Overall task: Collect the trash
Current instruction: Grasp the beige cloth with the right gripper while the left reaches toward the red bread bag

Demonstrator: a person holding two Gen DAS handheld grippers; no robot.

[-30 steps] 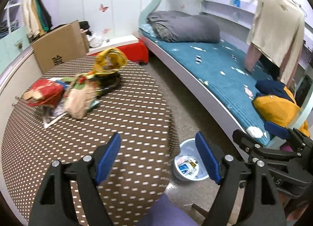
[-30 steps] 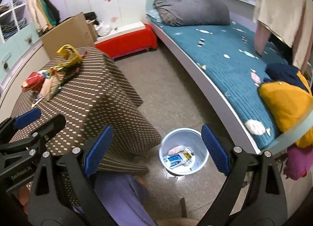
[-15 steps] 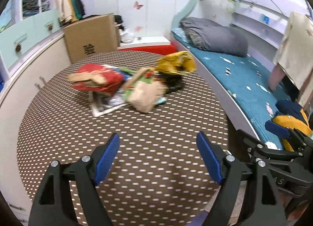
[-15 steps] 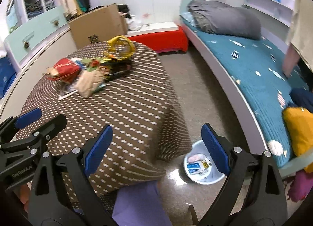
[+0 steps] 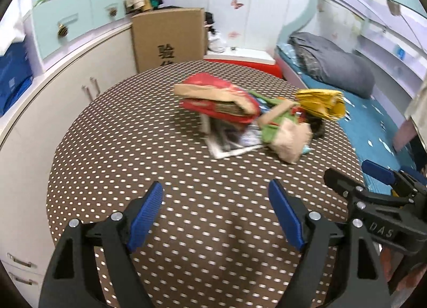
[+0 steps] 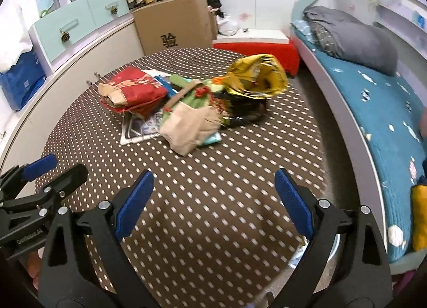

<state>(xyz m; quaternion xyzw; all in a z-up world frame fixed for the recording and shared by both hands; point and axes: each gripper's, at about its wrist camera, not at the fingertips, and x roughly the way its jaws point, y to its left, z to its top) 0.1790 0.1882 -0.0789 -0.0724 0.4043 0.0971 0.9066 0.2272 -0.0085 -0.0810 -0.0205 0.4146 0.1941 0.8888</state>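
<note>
A heap of trash lies on the far half of the brown dotted table [image 5: 160, 174] [image 6: 213, 201]: a red bag [image 5: 221, 97] [image 6: 133, 89], a beige bag [image 5: 291, 137] [image 6: 186, 124], a yellow foil wrapper [image 5: 320, 100] [image 6: 256, 76] and a flat white sheet [image 5: 229, 145] [image 6: 136, 132]. My left gripper [image 5: 216, 214] hangs open over the near table, short of the heap, nothing between its blue pads. My right gripper [image 6: 213, 201] is open too, over the near right part of the table, empty. Each gripper shows at the edge of the other's view.
A cardboard box [image 5: 168, 38] [image 6: 176, 22] stands behind the table beside a red bench [image 6: 267, 52]. White cabinets [image 5: 40, 94] run along the left. A bed with a teal cover [image 6: 373, 110] lies to the right. A bin's rim [image 6: 333, 252] peeks out below the right gripper.
Both grippers swung left from the floor bin and the bed toward the table. The trash heap now sits ahead of them, and the bin has slipped almost out of sight.
</note>
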